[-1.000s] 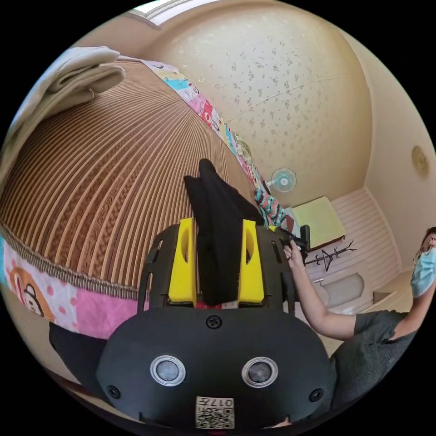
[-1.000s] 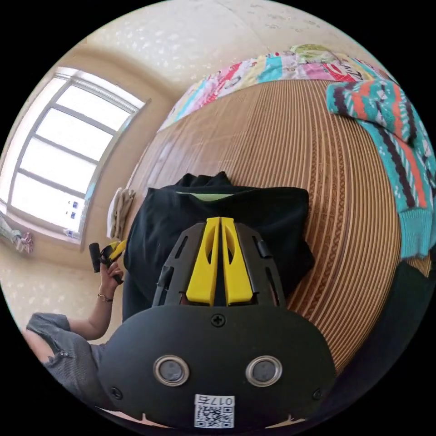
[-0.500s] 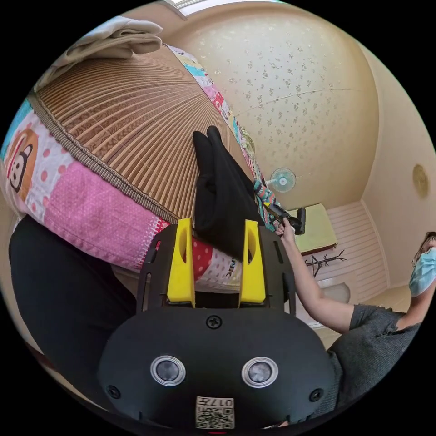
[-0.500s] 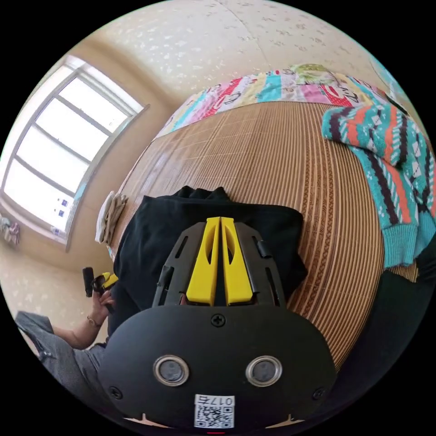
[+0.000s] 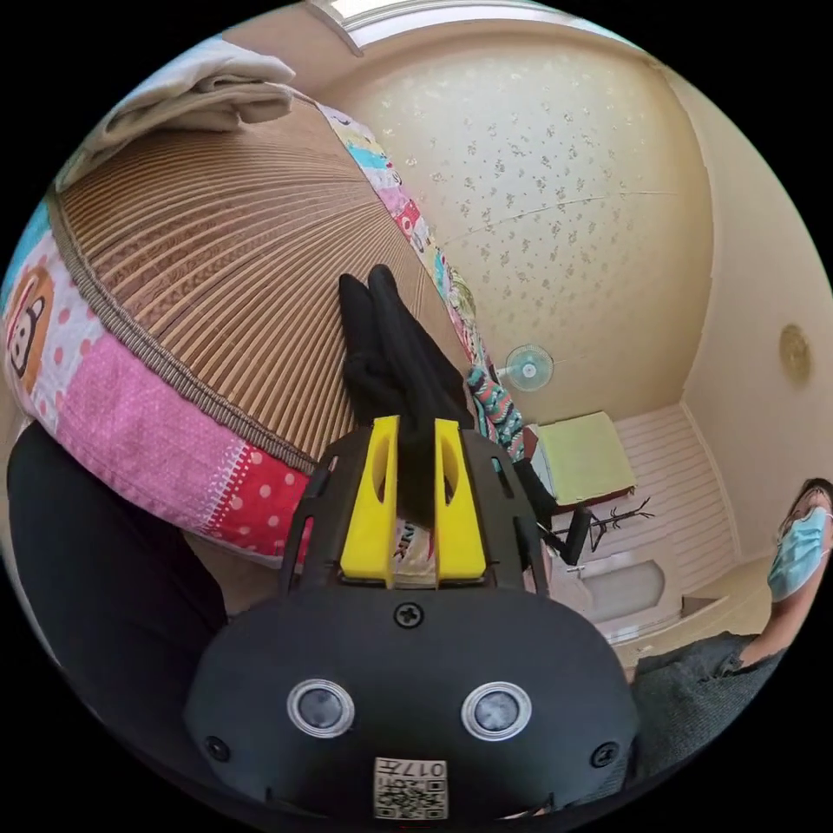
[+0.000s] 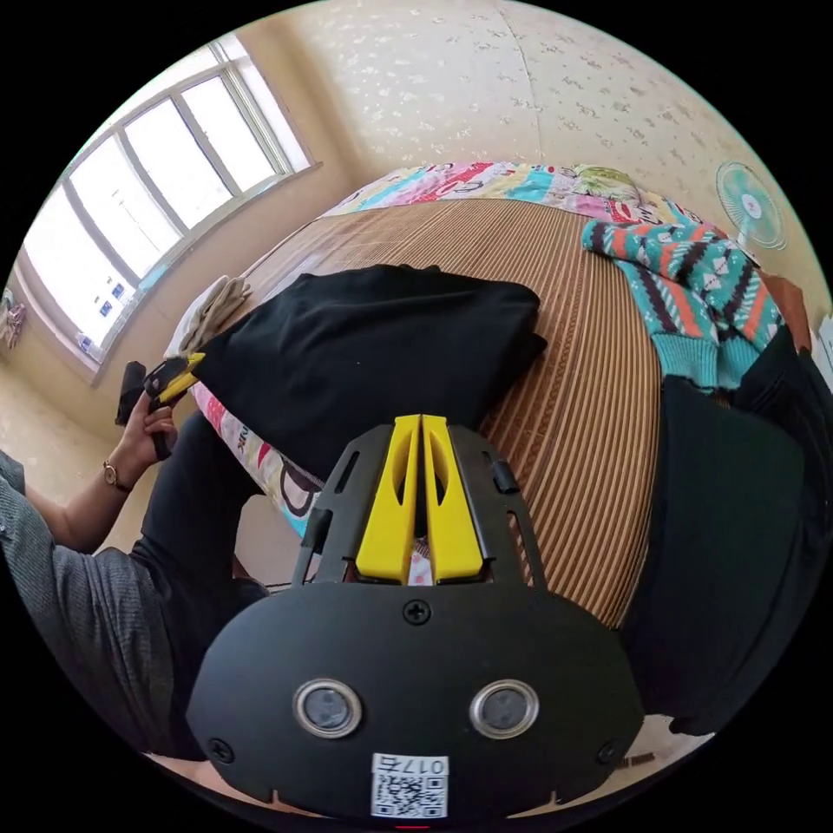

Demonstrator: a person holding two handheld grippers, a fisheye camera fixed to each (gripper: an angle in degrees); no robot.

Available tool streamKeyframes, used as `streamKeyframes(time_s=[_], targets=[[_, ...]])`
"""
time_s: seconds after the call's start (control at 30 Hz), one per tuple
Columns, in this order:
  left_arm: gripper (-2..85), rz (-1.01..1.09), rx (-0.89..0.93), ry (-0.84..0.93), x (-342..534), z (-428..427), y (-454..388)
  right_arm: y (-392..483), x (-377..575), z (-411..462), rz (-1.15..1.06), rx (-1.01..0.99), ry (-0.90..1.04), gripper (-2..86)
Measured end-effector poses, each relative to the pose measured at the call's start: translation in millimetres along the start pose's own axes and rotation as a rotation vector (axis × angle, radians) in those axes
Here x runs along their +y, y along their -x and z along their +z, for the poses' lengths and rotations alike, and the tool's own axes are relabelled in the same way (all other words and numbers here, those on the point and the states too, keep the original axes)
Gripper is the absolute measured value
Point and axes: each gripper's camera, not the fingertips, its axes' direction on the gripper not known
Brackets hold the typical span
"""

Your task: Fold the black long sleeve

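Now both grippers' fingers (image 6: 420, 421) pinch black long sleeve (image 6: 364, 347) edges.

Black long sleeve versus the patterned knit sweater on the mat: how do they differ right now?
The black long sleeve is plain black; the knit sweater is teal with orange, dark and white bands. The black long sleeve is folded into a compact block at the bed's near edge; the knit sweater lies spread loosely, farther in by the fan. Both rest on the striped mat.
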Motion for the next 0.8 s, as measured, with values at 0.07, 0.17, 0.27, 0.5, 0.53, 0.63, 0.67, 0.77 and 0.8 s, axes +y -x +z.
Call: streamKeyframes(time_s=[0.07,0.17,0.27,0.5,0.53,0.63,0.67,0.77,0.8], targets=[[6.4,0.105,0.002,0.012,-11,15,-34,-5,2,17,0.004,-0.054,0.085,0.5],[6.1,0.266,0.03,0.059,-28,58,-98,-5,8,51,0.007,0.035,0.187,0.4],[5.8,0.408,0.055,0.161,-29,122,-170,-10,14,47,0.042,0.037,0.144,0.4],[5.5,0.724,0.106,0.444,66,266,-282,-47,26,24,0.139,-0.077,0.086,0.5],[5.5,0.725,0.112,0.466,74,276,-283,-49,28,20,0.142,-0.08,0.079,0.5],[5.7,0.727,0.107,0.61,105,318,-281,-73,48,-6,0.241,-0.129,0.034,0.7],[6.1,0.733,0.088,0.647,107,324,-281,-90,60,-17,0.325,-0.155,0.014,0.9],[6.5,0.755,0.107,0.621,90,301,-278,-134,97,-51,0.532,-0.25,-0.114,1.5],[6.6,0.747,0.11,0.597,75,286,-274,-148,109,-65,0.556,-0.306,-0.189,2.0]])
